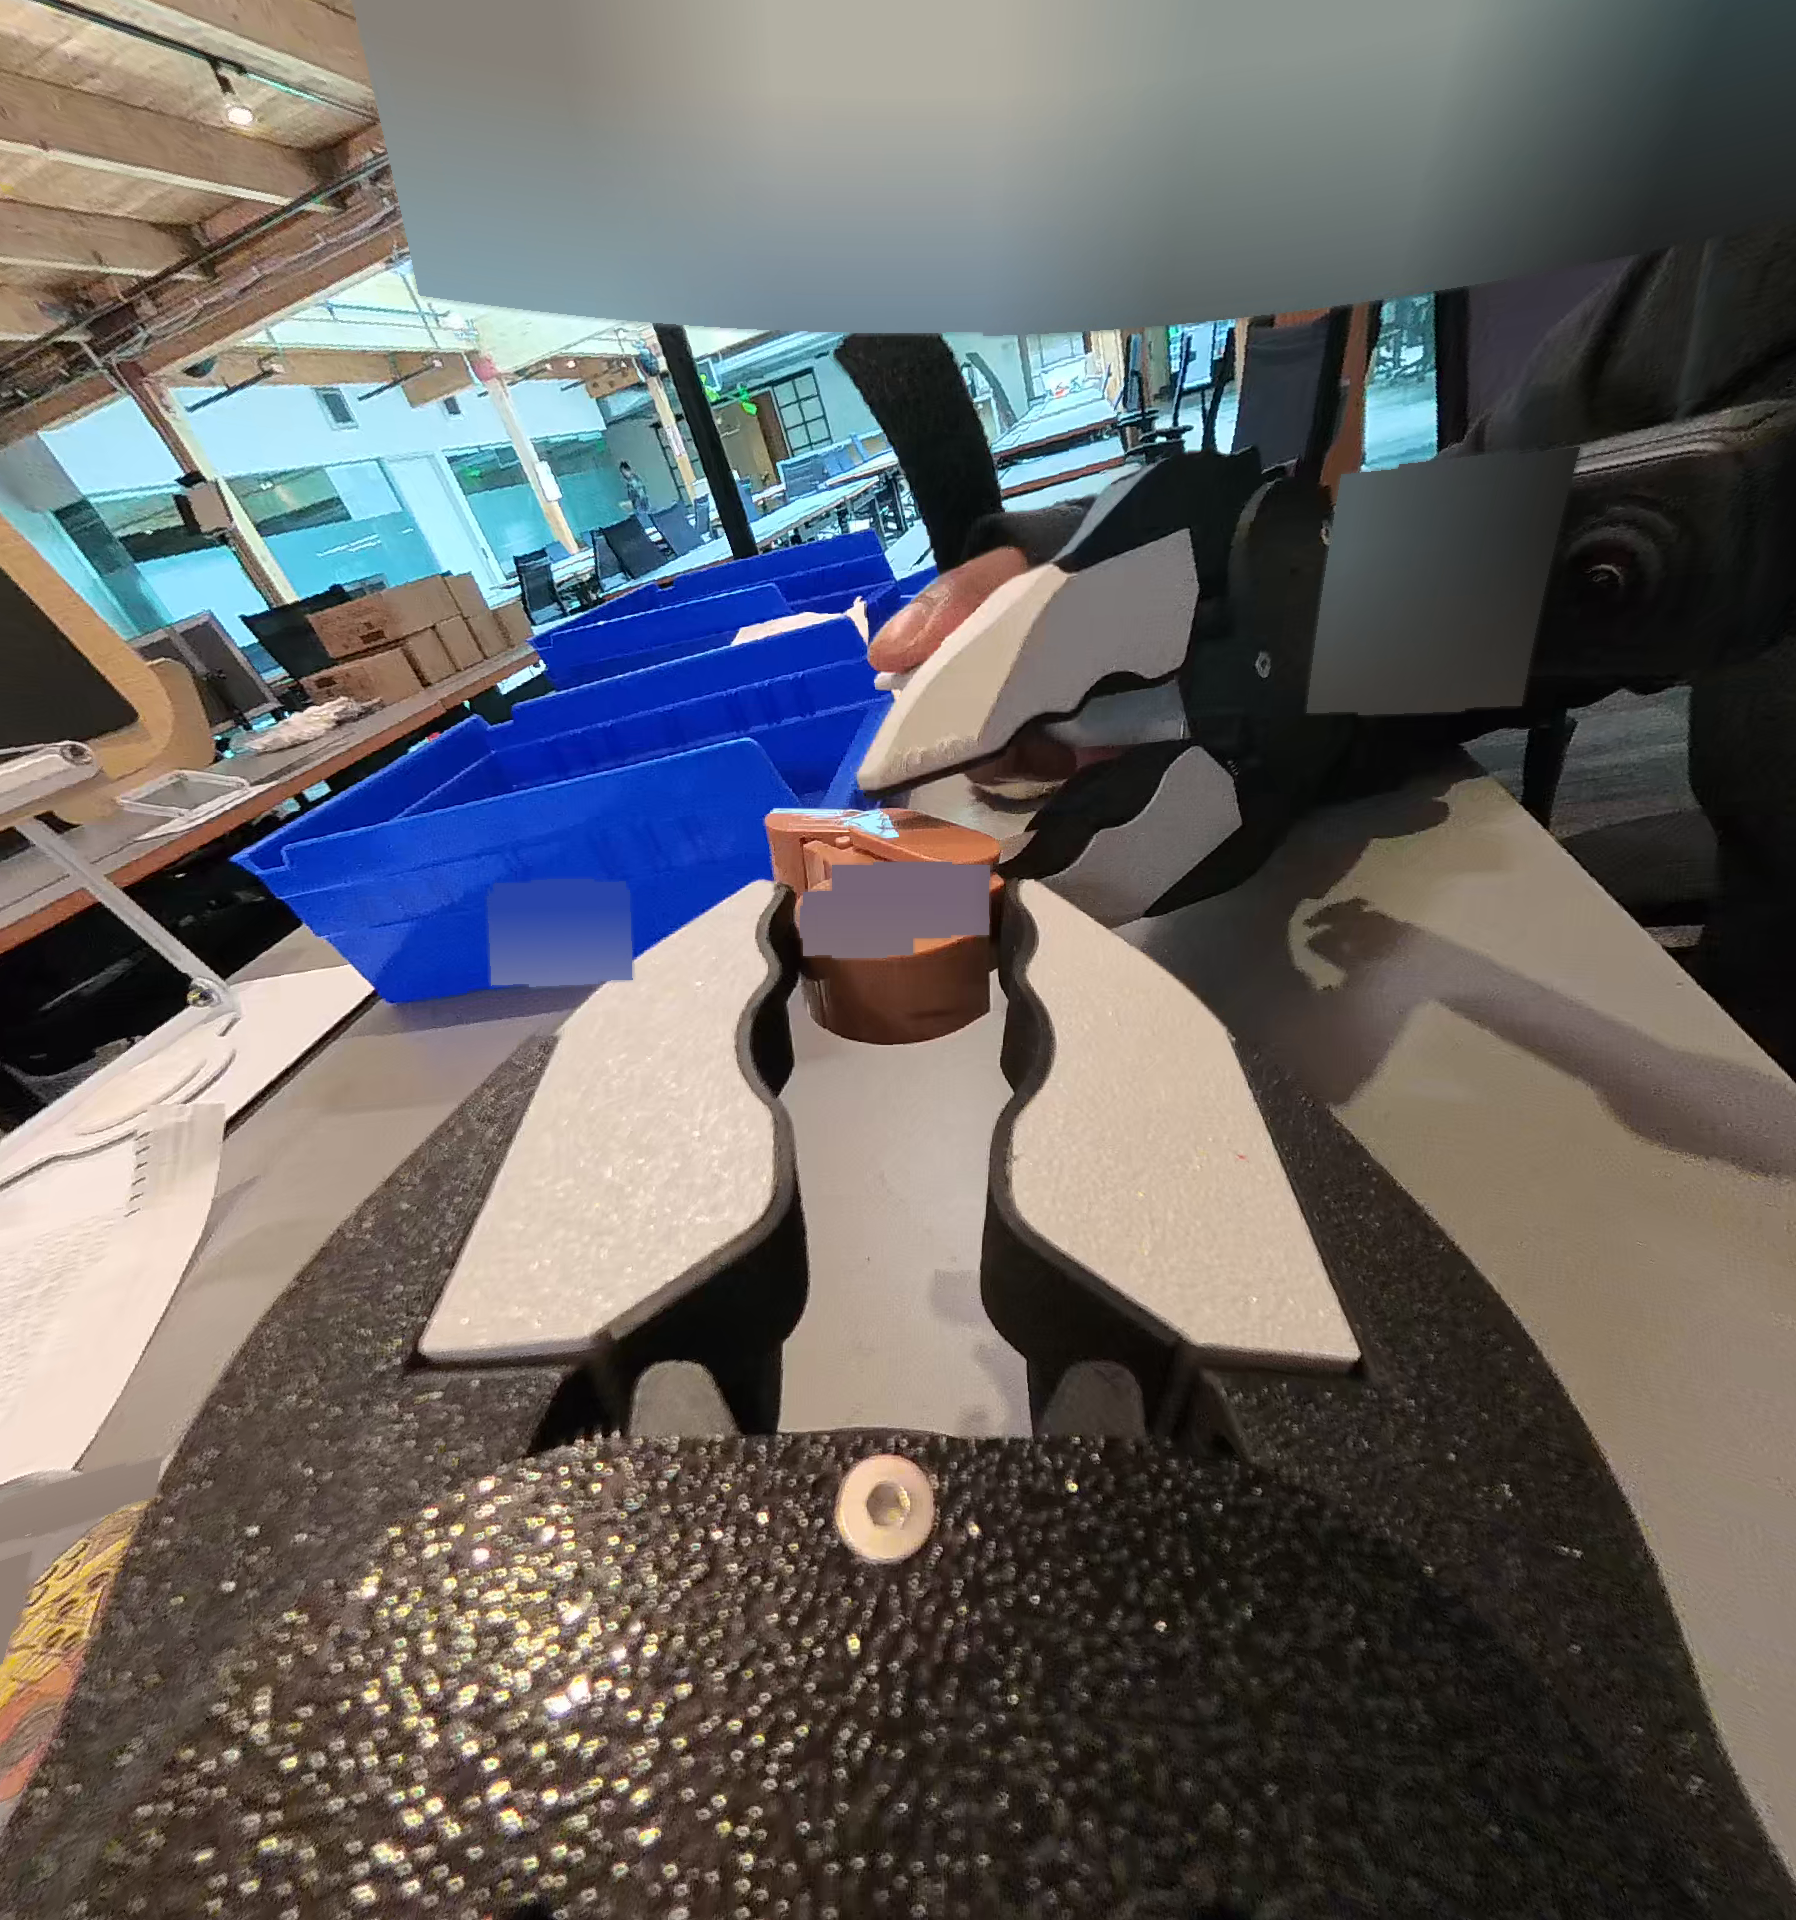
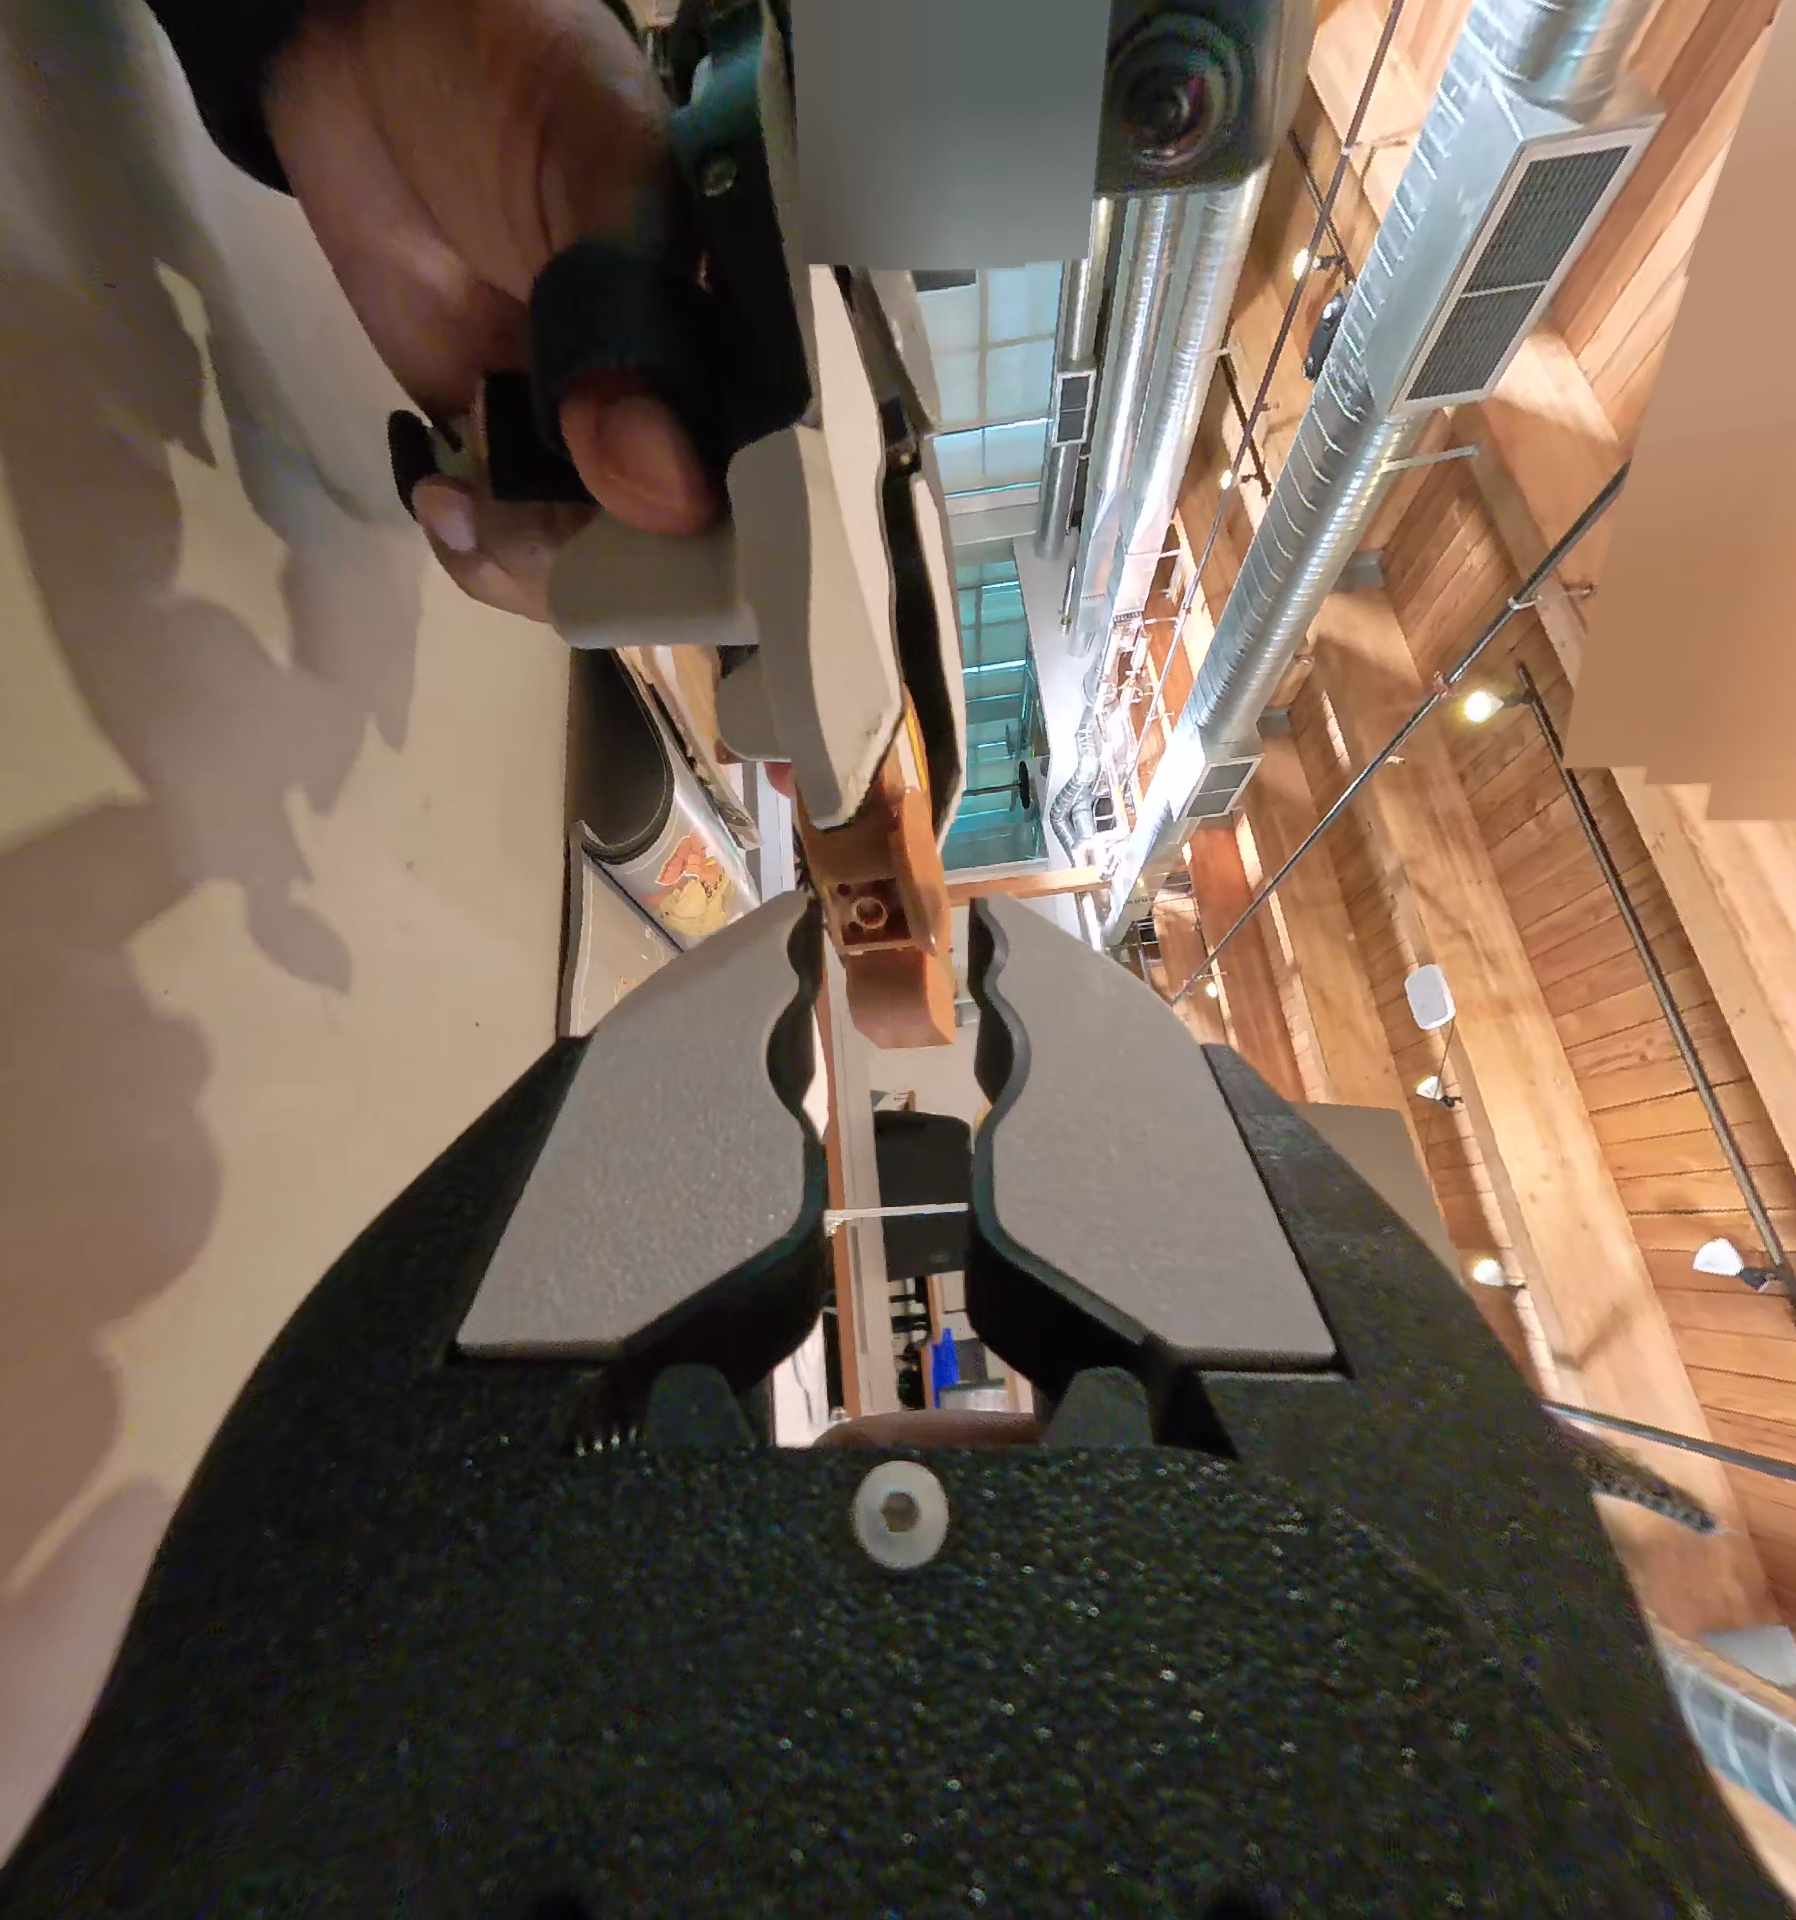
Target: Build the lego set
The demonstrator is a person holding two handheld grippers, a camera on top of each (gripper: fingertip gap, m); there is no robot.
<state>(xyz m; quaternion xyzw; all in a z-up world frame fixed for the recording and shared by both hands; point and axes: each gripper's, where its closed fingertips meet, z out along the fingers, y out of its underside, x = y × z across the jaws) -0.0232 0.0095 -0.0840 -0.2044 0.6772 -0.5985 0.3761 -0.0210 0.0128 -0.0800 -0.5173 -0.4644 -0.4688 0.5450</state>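
At frame centre, a brown flip-top cap (image 1: pixel 899 935) was clamped by the left tongs (image 1: pixel 899 966) above the table (image 1: pixel 1496 1195), while the right tongs (image 2: pixel 894 935) were parted narrowly around its lid.

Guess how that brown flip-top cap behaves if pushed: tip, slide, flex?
The brown cap looks like rigid moulded plastic, so probably no flex. Squat with a flat base on the smooth grey table, it would likely slide, not tip. Its hinged lid may swing if caught.
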